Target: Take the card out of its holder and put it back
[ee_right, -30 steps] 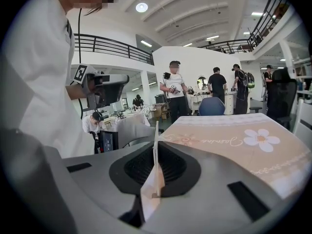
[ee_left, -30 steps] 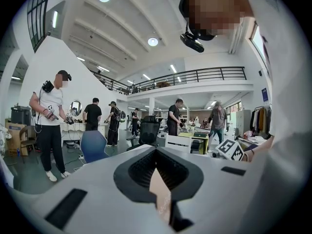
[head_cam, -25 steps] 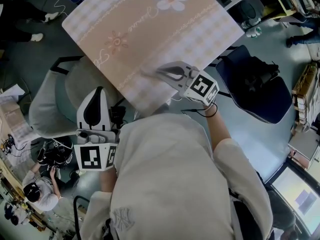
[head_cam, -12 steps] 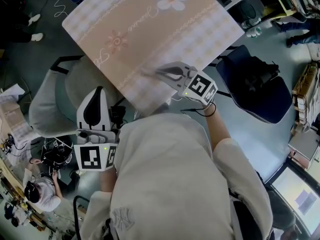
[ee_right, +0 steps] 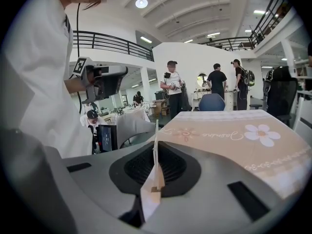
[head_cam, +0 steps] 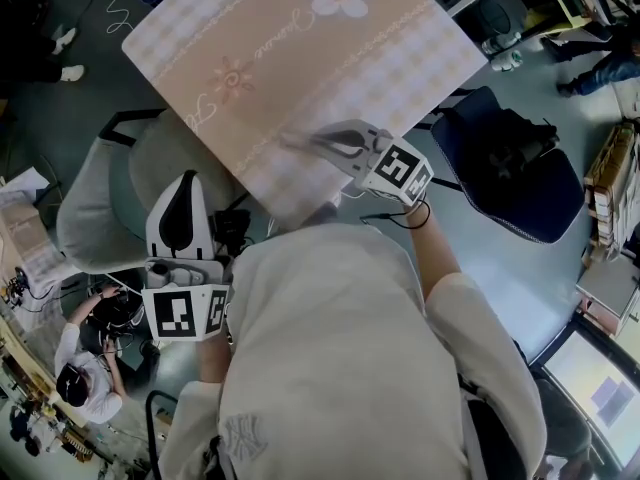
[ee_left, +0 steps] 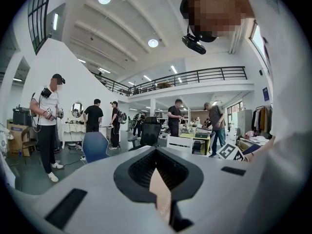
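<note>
My right gripper hovers over the near edge of the table, which has a pink flowered cloth. It is shut on a thin white sleeve that I see edge-on, standing upright between the jaws; it looks like the card holder. My left gripper is off the table to the left, above a grey chair. Its jaws are shut on a flat tan card, whose near part shows between the pads. The two grippers are apart, the left one nearer to me.
A grey chair stands under the left gripper. A dark blue chair with a black bag is at the table's right. Several people stand in the hall beyond. A monitor sits at lower right.
</note>
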### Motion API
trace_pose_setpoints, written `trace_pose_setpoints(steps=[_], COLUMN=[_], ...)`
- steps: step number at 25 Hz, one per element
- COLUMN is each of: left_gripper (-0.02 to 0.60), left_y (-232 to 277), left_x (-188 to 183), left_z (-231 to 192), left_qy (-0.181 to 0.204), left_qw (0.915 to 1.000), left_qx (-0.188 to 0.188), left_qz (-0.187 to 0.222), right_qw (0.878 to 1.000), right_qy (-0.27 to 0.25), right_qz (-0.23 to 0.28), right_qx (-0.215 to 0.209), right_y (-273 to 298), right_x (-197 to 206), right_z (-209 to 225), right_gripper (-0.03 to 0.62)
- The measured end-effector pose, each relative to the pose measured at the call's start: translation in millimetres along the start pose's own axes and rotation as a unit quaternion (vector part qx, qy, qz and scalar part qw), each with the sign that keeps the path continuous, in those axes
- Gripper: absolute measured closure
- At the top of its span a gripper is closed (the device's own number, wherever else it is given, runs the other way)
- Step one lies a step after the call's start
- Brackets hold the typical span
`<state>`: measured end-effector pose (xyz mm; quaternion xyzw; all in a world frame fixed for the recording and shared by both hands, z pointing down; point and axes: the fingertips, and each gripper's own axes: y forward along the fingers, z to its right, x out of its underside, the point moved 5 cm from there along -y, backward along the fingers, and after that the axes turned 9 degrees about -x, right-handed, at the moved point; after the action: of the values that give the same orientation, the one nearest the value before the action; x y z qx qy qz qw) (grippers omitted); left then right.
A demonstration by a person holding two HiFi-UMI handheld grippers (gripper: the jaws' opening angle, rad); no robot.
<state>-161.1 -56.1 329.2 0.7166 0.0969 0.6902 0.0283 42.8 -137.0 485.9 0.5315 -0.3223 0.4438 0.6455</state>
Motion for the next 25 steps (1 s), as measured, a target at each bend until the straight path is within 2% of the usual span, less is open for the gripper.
trace_pose_setpoints(steps=[15,20,25], left_gripper=[0.581,0.581,0.581], left_y=[-4.5,-5.2,-7.4], left_x=[0.9,-0.3,-1.7], left_z=[-2.7,0.5,0.0], left_qy=[-0.001,0.000,-0.001], left_qw=[1.0000,1.0000,1.0000], left_qx=[-0.008,-0.006,-0.006], left_qz=[0.002,0.002,0.005], right_qw=[1.000,0.999,0.999], right_qy=[0.007,-0.007,0.002], right_qz=[0.008,-0.035,-0.039], right_qx=[0.008,0.004,0.023], right_y=[-0.8,4.8,3.1], right_x=[3.2,16.4,22.3], right_z=[2.0,-2.3,0.0], right_gripper=[0.563,0.563,0.563])
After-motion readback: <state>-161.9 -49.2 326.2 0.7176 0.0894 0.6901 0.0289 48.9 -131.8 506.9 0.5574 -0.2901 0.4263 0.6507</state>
